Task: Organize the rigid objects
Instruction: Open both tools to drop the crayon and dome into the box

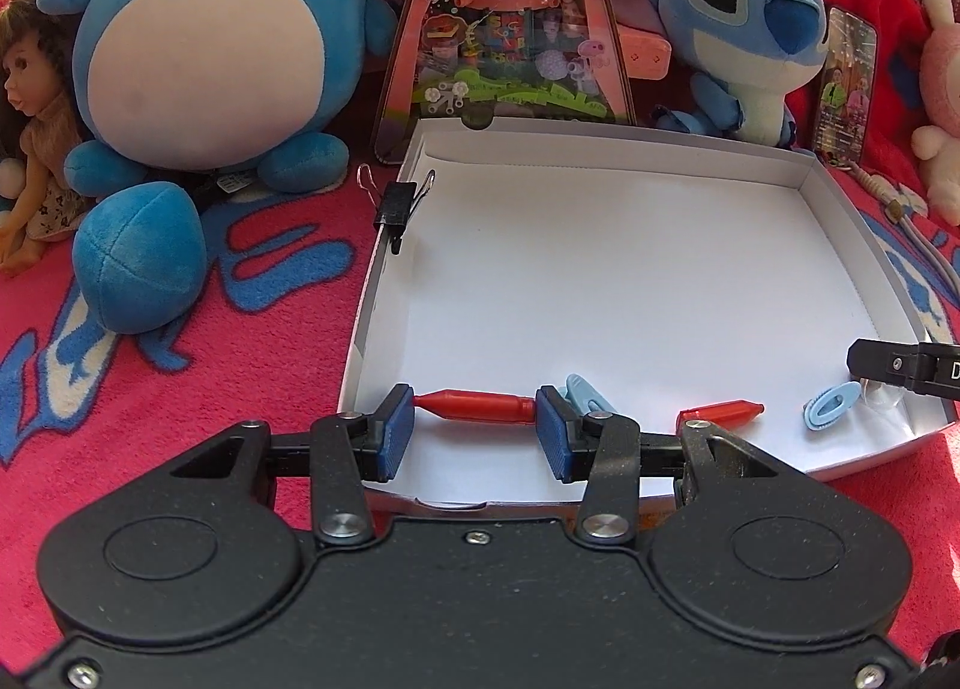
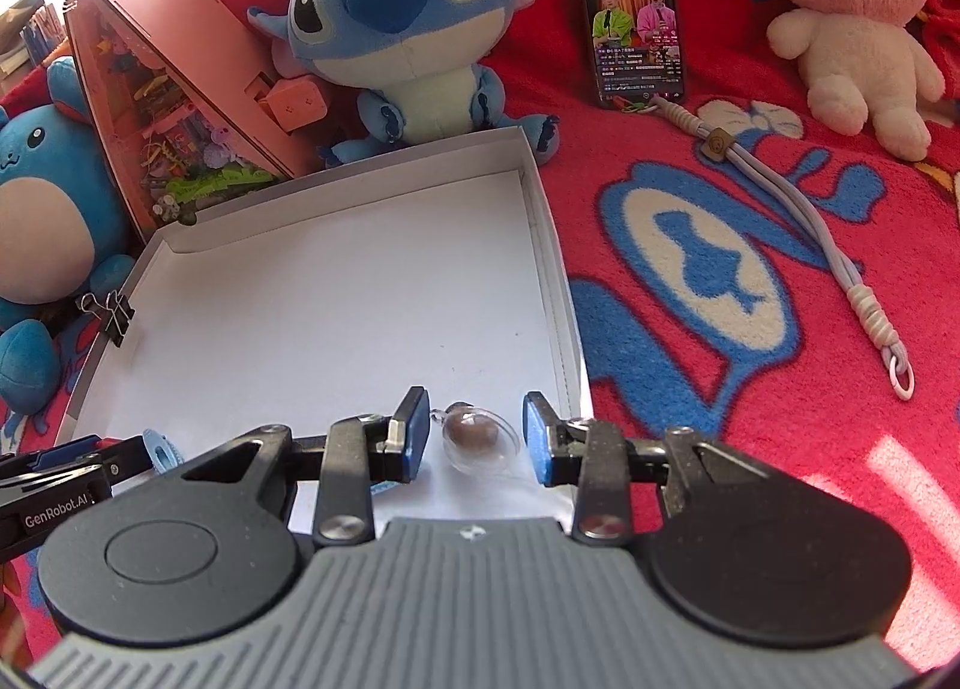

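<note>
1. I am holding the left tongs [image 1: 474,428] low over the near edge of the white box lid [image 1: 600,281], their blue pads standing apart at either end of a red crayon-like piece [image 1: 477,407]; the pads are not pressing on it as far as I can judge, so I am calling these tongs open.

2. I am keeping the right tongs [image 2: 477,437] parted around a clear oval charm with a brown centre [image 2: 480,437], which is lying on the lid floor near the right wall; a gap is showing on both sides, so nothing is gripped.

3. A second red piece [image 1: 720,413], a pale blue clip [image 1: 831,416] and another pale blue clip [image 1: 585,395] half hidden behind the left tongs' right pad are lying along the same near edge, while a black binder clip [image 1: 399,203] is biting the lid's left wall.

4. The lid is resting on a red patterned blanket [image 2: 720,281] among plush toys [image 1: 198,47], with a phone [image 2: 633,11] propped beyond.

5. To do this step well, I am judging that each pair of tongs should be centring on its own item before closing: the charm looks smooth and rounded and may squirt sideways, so a slow, square squeeze across its widest part seems wise.

6. The red piece is lying lengthwise between the left pads; gripping it across its body would likely hold better than end to end.
</note>
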`<state>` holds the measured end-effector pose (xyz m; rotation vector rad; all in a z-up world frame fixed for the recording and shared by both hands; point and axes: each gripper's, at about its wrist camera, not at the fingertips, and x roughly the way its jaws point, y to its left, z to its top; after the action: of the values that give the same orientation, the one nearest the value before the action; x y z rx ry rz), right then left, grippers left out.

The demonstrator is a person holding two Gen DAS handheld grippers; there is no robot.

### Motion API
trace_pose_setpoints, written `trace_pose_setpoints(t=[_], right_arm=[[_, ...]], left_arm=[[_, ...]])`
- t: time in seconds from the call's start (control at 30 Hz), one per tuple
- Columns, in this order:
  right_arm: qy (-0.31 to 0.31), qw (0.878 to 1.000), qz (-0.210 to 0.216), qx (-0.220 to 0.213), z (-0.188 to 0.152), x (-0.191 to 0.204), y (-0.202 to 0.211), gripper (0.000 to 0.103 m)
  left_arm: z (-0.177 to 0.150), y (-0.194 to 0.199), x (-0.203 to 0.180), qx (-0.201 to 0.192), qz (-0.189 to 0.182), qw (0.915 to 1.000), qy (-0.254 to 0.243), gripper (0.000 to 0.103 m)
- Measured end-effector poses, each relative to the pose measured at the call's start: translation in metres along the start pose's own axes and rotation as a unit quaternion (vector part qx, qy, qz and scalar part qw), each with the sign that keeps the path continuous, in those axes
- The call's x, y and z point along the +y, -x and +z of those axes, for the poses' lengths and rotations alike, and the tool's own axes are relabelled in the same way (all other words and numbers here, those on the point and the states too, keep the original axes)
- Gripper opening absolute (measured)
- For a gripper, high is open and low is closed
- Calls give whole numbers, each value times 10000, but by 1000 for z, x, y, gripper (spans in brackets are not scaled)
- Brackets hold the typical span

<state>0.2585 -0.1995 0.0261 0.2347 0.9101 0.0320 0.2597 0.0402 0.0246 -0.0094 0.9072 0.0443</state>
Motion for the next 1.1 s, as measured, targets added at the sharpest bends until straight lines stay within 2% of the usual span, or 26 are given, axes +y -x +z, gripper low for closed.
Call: trace_pose_setpoints(t=[0.1, 0.17, 0.2, 0.4, 0.67, 1.1], right_arm=[[2, 10000, 41, -14, 0, -1, 1, 43], [33, 10000, 41, -58, 0, 0, 3, 48], [66, 9999, 44, -99, 0, 0, 5, 56], [226, 9993, 90, -270, -1, 2, 16, 62], [401, 9981, 183, -423, -9, 2, 31, 67], [1104, 9883, 395, -977, -46, 5, 73, 84]], left_arm=[[-1, 1, 0, -34, -42, 10000, -19, 43], [-2, 3, -1, -53, -53, 10000, -29, 45], [-2, 4, -1, -63, -54, 10000, -35, 48], [-2, 14, -1, -194, -128, 9997, -49, 59], [-4, 30, 1, -313, -211, 9993, -67, 66], [-38, 77, 1, -698, -511, 9960, -218, 73]])
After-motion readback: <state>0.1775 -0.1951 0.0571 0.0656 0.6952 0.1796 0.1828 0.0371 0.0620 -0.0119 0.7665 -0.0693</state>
